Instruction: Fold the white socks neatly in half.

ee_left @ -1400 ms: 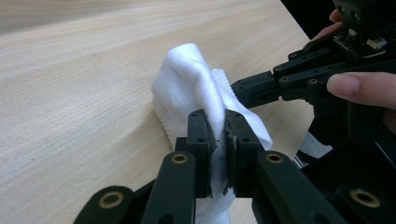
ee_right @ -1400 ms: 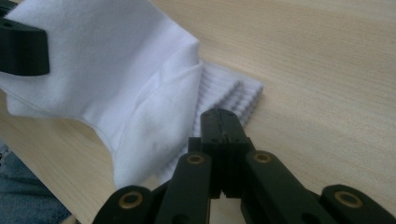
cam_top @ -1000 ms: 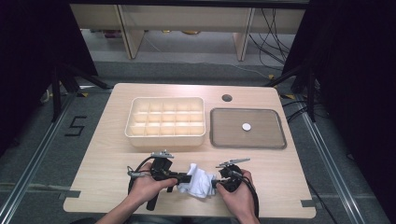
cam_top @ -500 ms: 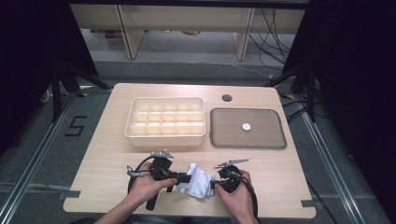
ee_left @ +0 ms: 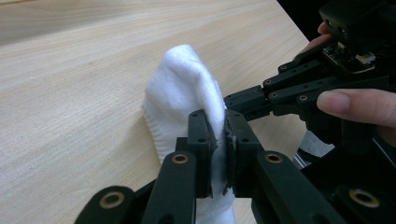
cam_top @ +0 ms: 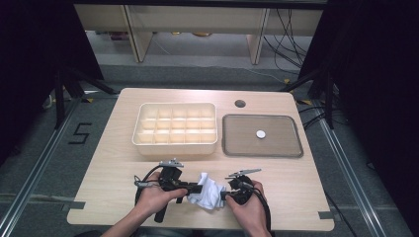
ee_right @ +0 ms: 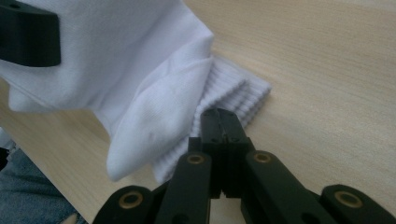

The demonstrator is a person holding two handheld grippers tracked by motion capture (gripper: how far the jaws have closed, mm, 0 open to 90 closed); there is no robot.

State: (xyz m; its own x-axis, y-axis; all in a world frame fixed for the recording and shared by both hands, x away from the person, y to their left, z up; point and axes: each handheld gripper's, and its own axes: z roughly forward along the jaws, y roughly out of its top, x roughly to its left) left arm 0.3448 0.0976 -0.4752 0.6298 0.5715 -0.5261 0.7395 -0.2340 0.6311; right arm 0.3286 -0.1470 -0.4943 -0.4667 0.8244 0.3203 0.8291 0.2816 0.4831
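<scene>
White ribbed cotton, a sock (cam_top: 206, 190), lies bunched at the near edge of the wooden table (cam_top: 296, 177), strung between the two tools. The left gripper (ee_left: 218, 140) has its jaws clamped on a fold of the fabric, pads pressing from both sides. The right gripper (ee_right: 219, 122) has its jaws brought fully together at the ribbed cuff; it seems to pinch a thin edge of the cuff, though the right gripper view leaves that contact hard to confirm. The work in hand looks like folding or bundling the sock, and doing it well probably means keeping both pinches firm, lifting the cloth just clear of the wood so it does not drag, and bringing one end over the other evenly so the cuff stays flat. Both hands sit low and close to the person, the left hand (cam_top: 157, 195) wrapped around its handle with the tool pointing inward, the right hand (cam_top: 247, 207) mirroring it from the other side. Farther off stand a cream compartment box (cam_top: 175, 129) and, beside it, a dark tray (cam_top: 284, 148) holding a small white disc (cam_top: 260, 134).
</scene>
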